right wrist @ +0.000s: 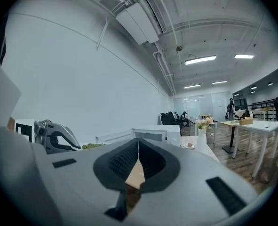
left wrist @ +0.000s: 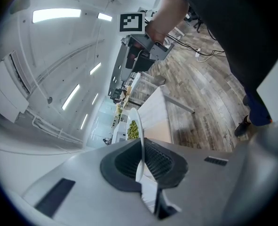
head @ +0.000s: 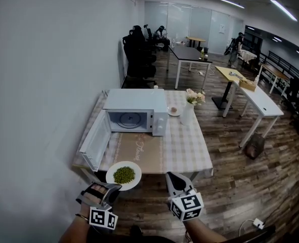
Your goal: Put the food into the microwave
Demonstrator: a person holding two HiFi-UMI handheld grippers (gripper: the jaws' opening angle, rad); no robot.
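White plate (head: 137,172) heaped with green food (head: 124,175), pinched at its near rim in the clamped left tongs (head: 112,188), at the near edge of the checked table (head: 184,148). Just beside, right tongs (head: 172,176) pressed together, empty. Farther back, white microwave (head: 136,110), door (head: 94,142) swung open leftward; vase of flowers (head: 188,114) to its right.

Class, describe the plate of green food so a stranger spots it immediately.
On the checked-cloth table stands an open white microwave. At the table's near edge is a white plate, its rim in the left claw. Unlike the dish by the vase, it holds green food.
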